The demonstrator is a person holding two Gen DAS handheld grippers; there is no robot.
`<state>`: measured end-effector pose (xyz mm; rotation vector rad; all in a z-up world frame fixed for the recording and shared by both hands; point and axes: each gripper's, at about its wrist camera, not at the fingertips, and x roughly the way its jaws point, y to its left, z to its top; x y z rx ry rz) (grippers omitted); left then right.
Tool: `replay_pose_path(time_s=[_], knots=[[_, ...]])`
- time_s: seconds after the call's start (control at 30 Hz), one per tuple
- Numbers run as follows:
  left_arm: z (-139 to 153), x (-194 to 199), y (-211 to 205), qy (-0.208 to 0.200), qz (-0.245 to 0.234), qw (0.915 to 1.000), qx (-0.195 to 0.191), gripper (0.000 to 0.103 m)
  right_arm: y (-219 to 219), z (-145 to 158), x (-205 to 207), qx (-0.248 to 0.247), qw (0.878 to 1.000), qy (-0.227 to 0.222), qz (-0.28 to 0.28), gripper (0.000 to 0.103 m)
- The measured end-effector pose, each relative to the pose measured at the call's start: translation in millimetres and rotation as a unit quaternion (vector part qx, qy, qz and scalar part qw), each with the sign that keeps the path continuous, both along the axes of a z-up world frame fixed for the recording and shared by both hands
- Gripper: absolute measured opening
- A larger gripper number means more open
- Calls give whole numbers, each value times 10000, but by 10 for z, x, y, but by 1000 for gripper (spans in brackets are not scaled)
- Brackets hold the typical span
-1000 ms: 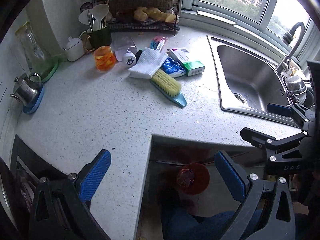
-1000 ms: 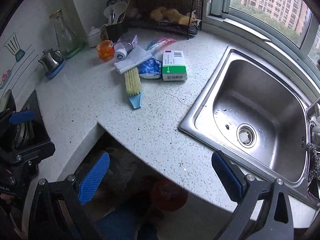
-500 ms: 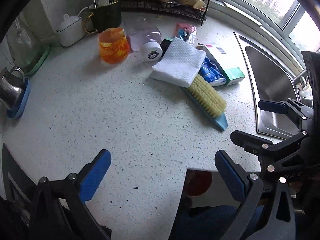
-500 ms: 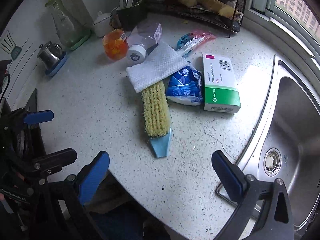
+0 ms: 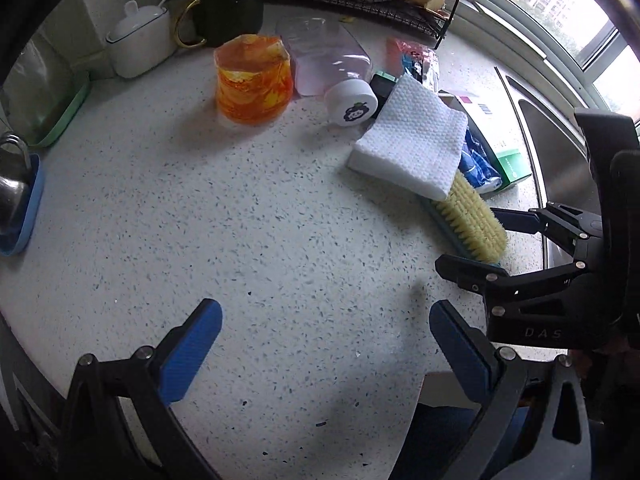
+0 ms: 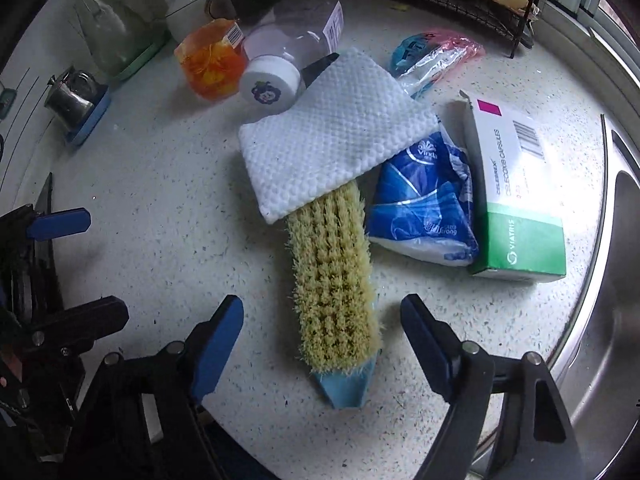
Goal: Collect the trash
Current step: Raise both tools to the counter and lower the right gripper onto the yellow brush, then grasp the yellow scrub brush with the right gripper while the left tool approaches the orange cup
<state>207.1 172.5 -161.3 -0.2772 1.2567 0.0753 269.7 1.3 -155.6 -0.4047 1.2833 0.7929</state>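
Both grippers have come forward and down over the bench [image 5: 280,240] since a second ago: its front edge and the floor below have nearly left view, and the clutter now looms large. The right gripper [image 6: 322,346] has just been closing partway, yet its jaws stand apart on either side of the scrub brush [image 6: 332,280], touching nothing. The brush lies bristles-up, its blue handle tip pointing back between the jaws, its far end under a folded white cloth [image 6: 332,136]. Both grippers point steeply down. The left gripper [image 5: 326,350] hangs released over bare bench, well left of the pile. Only the right view shows the blue tissue pack [image 6: 424,208] and the white-and-green medicine box [image 6: 516,200] fully, beside the sink [image 6: 608,320]. The left view shows the orange cup [image 5: 252,80] and the toppled clear bottle [image 5: 324,60] clearly.
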Motion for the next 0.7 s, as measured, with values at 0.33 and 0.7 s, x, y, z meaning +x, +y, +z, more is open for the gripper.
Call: replay_pose_path(time_s=[0.33, 0.7], knots=[[-35, -130, 73, -36, 116, 9999, -110, 103, 299, -2, -53, -259, 9962, -638, 528, 56], [103, -161, 10, -185, 100, 9998, -38, 103, 160, 80, -149, -61, 9988, -309, 366, 35]])
